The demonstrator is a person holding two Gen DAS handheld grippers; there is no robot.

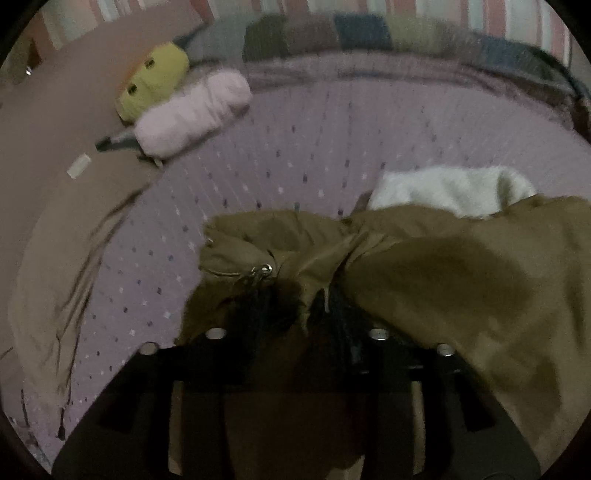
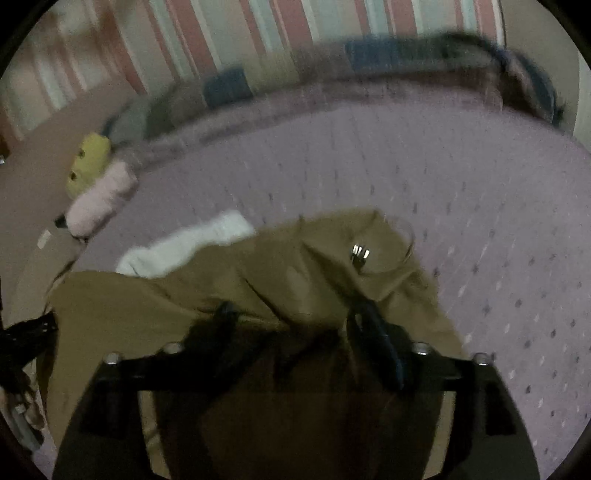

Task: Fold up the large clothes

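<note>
Olive-brown jacket (image 1: 461, 280) fabric bunches between the closed fingers of the left gripper (image 1: 295, 302) on a lilac dotted bedspread (image 1: 295, 155); the right gripper (image 2: 295, 317), fingers apart around the cloth, may or may not be pinching it. Beyond lie a pink roll (image 1: 192, 110), yellow bundle (image 1: 155, 77) and white garment (image 1: 450, 188).

1. Bed (image 1: 314, 147) covered in a lilac sheet with a small dotted pattern, fills most of both views.
2. Striped wall (image 2: 258, 33) behind the bed: pink, pale blue, cream vertical bands.
3. Row of folded blankets (image 1: 332, 35) along the far edge of the bed, dark, blue and green tones, blurred.
4. Brownish floor (image 1: 55, 110) left of the bed.
5. Light dim, frames soft with motion blur.
</note>
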